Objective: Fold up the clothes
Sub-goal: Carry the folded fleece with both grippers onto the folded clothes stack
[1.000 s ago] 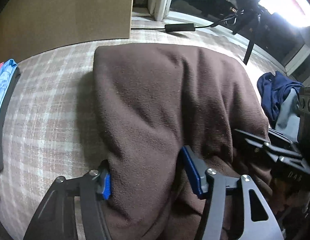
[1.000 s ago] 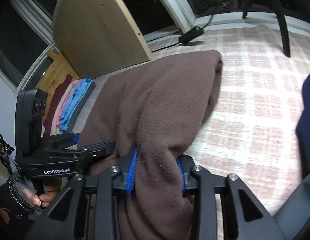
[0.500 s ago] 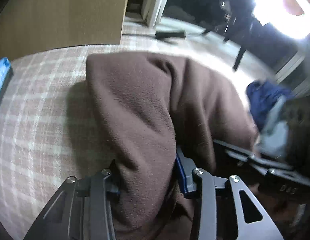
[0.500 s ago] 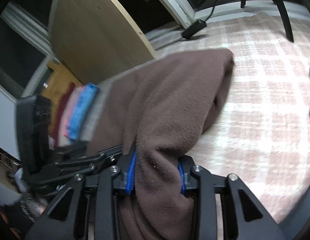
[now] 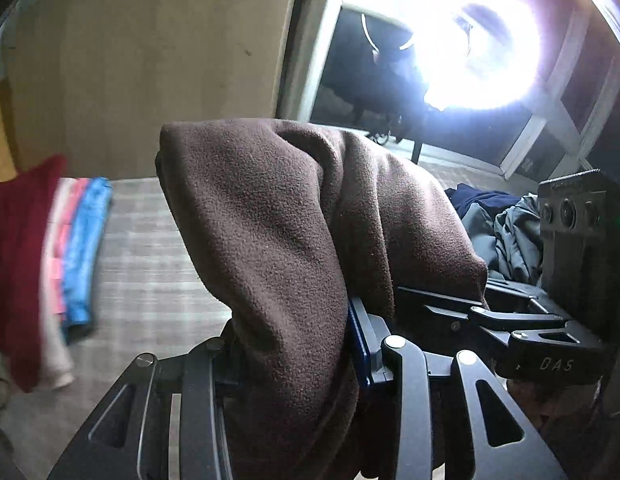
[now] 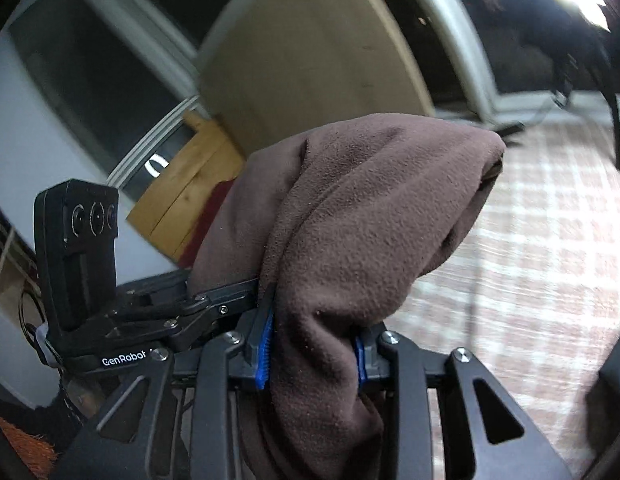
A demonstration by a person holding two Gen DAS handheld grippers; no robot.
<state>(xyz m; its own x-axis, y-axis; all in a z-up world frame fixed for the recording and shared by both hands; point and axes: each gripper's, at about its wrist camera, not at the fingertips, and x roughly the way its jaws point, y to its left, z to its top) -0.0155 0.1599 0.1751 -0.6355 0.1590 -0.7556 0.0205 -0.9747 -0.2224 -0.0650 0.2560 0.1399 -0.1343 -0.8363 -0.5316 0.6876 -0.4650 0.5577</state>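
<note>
A folded brown fleece garment hangs lifted off the plaid surface, bunched between both grippers. My left gripper is shut on its near edge; the fabric hides the left pad. My right gripper is shut on the same garment, with blue pads pressed on both sides. The two grippers are close side by side: the right one shows in the left wrist view, the left one in the right wrist view.
A stack of folded clothes, red, pink and blue, lies at the left on the plaid surface. A heap of dark blue and grey clothes lies at the right. A wooden board and a bright lamp stand behind.
Both grippers have raised the brown garment off the surface and swung it leftward. The left gripper has closed tighter on the fabric. The folded stack has come into view.
</note>
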